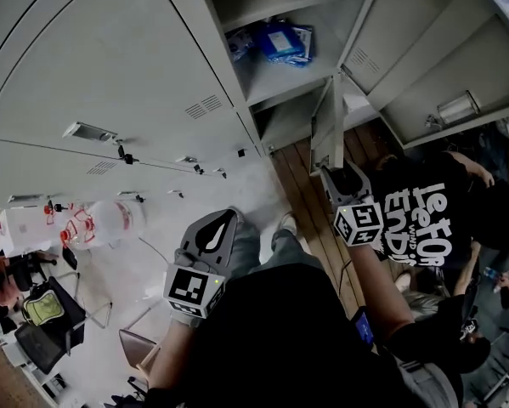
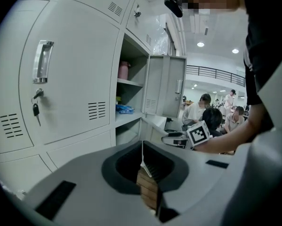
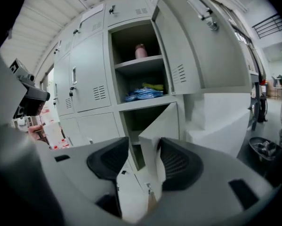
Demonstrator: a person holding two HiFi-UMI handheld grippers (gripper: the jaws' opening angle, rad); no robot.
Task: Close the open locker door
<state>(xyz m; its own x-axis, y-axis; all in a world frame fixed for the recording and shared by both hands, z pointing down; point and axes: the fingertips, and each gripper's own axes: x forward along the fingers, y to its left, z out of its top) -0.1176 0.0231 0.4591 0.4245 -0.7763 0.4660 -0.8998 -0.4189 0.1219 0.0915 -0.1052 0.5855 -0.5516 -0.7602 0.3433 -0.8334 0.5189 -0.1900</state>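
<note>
The grey locker bank has two doors standing open: a tall upper door and a small lower door. My right gripper is open and sits just below the lower door's free edge. In the right gripper view that door's edge shows between the two jaws, close to the right pad; I cannot tell if it touches. My left gripper is shut and empty, held back to the left in front of closed lockers. The left gripper view also shows the right gripper.
Blue packets lie on the open locker's shelf and a pink bottle stands above. A seated person in a black shirt is close on the right, over wooden floor. A key hangs from a closed door. Bags lie at far left.
</note>
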